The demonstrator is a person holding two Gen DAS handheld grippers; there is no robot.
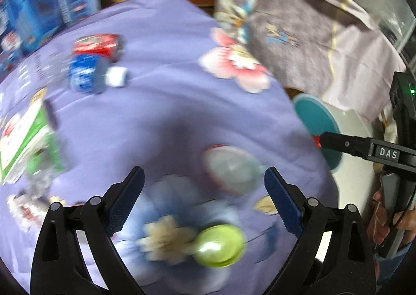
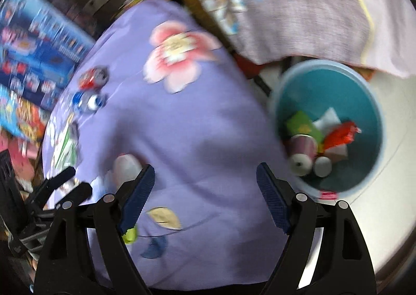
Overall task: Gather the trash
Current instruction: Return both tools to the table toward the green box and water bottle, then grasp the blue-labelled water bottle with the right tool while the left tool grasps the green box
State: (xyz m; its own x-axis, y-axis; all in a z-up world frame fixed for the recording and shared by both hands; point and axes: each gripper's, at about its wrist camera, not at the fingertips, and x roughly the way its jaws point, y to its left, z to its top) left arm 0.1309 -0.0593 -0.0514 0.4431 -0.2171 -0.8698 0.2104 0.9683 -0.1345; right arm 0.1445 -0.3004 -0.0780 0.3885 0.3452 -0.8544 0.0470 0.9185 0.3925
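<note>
My left gripper (image 1: 204, 191) hangs open over the purple flowered cloth (image 1: 169, 102) with nothing between its fingers. Just ahead of it lies a pale can with a red rim (image 1: 231, 170). A lime-green cup (image 1: 221, 245) lies closer in, between the jaws but untouched. A red can (image 1: 97, 44) and a blue can (image 1: 83, 76) lie far left, and a green-and-white carton (image 1: 23, 144) sits at the left edge. My right gripper (image 2: 205, 191) is open and empty above the cloth (image 2: 195, 126). To its right stands the teal bin (image 2: 325, 87), which holds a red wrapper (image 2: 340, 133), cans and cartons.
Blue printed boxes (image 2: 33, 47) stand beyond the cloth's left side. A lilac patterned fabric (image 2: 299, 14) hangs behind the bin. White floor (image 2: 377, 204) surrounds the bin. A finger of the right gripper (image 1: 345, 144) crosses in front of the bin (image 1: 314, 115). Both views are motion-blurred.
</note>
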